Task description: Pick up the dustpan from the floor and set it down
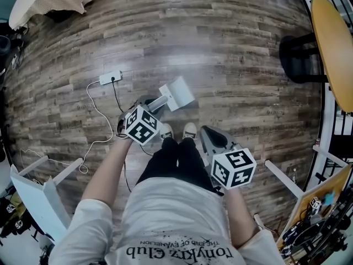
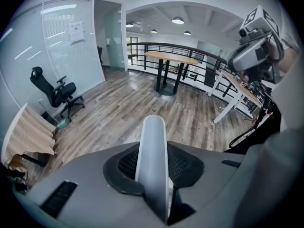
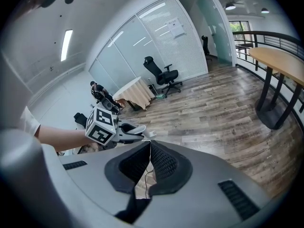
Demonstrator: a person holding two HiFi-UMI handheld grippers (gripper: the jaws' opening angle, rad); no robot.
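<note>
The white dustpan [image 1: 177,93] hangs in front of the person's shoes, its pan pointing away. Its pale handle [image 2: 153,156] runs up between the jaws of my left gripper [image 1: 151,106], which is shut on it. The black pads [image 2: 124,164] press the handle on both sides. Whether the pan touches the wooden floor I cannot tell. My right gripper [image 1: 209,131] stays to the right of the legs, shut, with nothing between its pads [image 3: 164,161]. In the right gripper view, the left gripper [image 3: 110,127] and the dustpan [image 3: 138,133] show at the left.
A white power strip [image 1: 110,78] with a trailing cable lies on the floor left of the dustpan. A round wooden table [image 1: 333,43] on a black base stands at the right. White desk legs [image 1: 41,189] stand at lower left. An office chair [image 2: 54,91] stands near the glass wall.
</note>
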